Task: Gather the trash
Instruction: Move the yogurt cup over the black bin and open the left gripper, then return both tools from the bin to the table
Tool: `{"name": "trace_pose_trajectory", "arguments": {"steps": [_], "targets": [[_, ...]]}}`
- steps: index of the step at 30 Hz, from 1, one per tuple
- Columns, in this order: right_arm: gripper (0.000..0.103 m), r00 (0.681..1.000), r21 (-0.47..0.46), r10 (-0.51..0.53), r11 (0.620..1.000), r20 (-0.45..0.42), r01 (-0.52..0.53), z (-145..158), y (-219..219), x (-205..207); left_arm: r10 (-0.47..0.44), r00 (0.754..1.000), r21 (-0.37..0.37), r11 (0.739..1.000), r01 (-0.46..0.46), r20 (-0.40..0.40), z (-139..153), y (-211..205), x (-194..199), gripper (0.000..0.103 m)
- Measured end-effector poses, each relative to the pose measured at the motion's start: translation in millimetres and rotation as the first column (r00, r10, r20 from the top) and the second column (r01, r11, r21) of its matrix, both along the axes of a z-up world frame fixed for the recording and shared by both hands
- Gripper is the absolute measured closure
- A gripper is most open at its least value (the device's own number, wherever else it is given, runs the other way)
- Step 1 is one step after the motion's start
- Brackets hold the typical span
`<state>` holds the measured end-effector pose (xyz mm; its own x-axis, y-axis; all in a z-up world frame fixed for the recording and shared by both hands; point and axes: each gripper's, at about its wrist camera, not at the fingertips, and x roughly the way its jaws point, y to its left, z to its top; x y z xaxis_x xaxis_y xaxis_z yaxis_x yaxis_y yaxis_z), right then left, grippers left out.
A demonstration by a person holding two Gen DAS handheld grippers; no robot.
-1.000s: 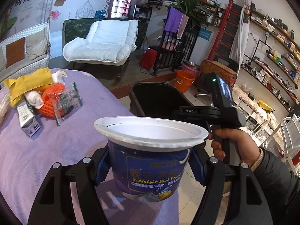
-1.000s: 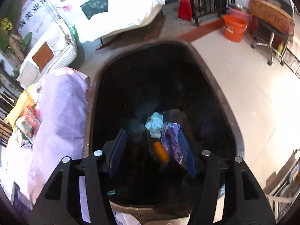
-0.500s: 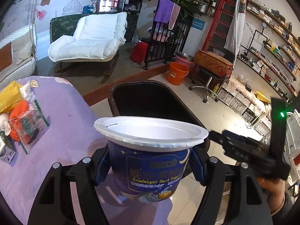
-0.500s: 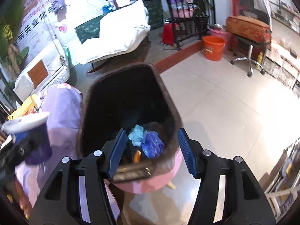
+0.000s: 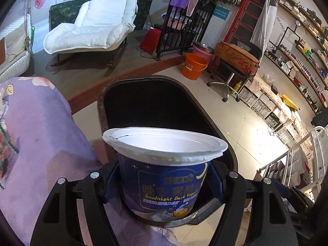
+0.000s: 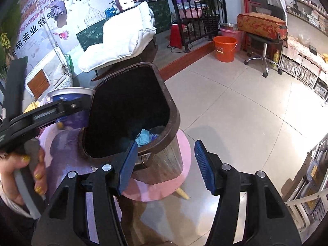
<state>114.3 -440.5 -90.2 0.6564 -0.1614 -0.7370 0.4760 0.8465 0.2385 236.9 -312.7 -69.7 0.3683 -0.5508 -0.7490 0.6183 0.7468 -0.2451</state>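
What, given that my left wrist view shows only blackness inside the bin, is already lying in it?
Observer: The right wrist view shows crumpled light blue trash at the bottom of the bin.
Operator: What does the bin stand on?
Observer: A round pink platform on the tiled floor.
Operator: Is the right gripper carrying anything?
Observer: No, the right gripper has its fingers apart with nothing between them.
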Motion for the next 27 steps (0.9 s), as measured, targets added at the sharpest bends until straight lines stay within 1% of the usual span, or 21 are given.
{"name": "trace_pose_trajectory", "arguments": {"steps": [4,6,7,8,10,13,17,20,24,27], "targets": [[0.045,1.0,0.0,0.0,1.0,-0.001,0.0,0.1,-0.5,-5.4,-0.007,1.0,0.031,0.999,0.008,-0.025,-7.8,-13.2,8.6,0.032],[0.042,1.0,0.003,-0.007,1.0,0.001,0.007,0.0,-2.2,-9.4,-0.011,0.999,0.042,0.999,0.014,-0.052,-12.0,-18.7,12.8,0.025],[0.039,1.0,0.004,-0.007,1.0,0.001,0.007,0.3,-2.6,-9.8,-0.013,0.998,0.046,0.999,0.017,-0.067,-13.5,-21.2,13.9,0.017],[0.039,1.0,0.004,-0.007,1.0,-0.002,0.007,0.0,-2.2,-10.1,-0.013,0.997,0.049,0.999,0.017,-0.078,-14.6,-22.0,15.0,0.014],[0.039,1.0,0.0,-0.01,1.0,-0.004,0.01,0.3,-3.5,-11.3,-0.019,0.996,0.046,0.999,0.022,-0.082,-14.7,-20.3,13.8,0.013],[0.037,1.0,0.0,-0.016,1.0,0.001,0.016,0.7,-5.2,-12.3,-0.026,0.997,0.038,0.999,0.029,-0.07,-11.1,-15.5,9.6,0.012],[0.036,1.0,0.001,-0.015,1.0,0.001,0.015,0.1,-5.1,-11.3,-0.016,0.998,0.001,1.0,0.017,-0.054,-3.3,-6.9,7.1,0.011],[0.036,1.0,0.002,-0.015,1.0,0.005,0.015,1.0,-4.4,-10.9,-0.01,0.999,-0.01,1.0,0.009,-0.037,3.6,0.2,3.0,0.011],[0.035,1.0,-0.002,-0.008,1.0,0.005,0.008,1.9,-3.2,-8.3,0.005,1.0,-0.027,1.0,-0.005,0.004,16.1,12.3,-6.6,0.01],[0.035,1.0,0.002,0.002,1.0,0.013,-0.002,3.0,0.8,-5.3,0.032,0.998,-0.033,0.999,-0.031,0.049,23.0,28.1,-17.2,0.01]]}}
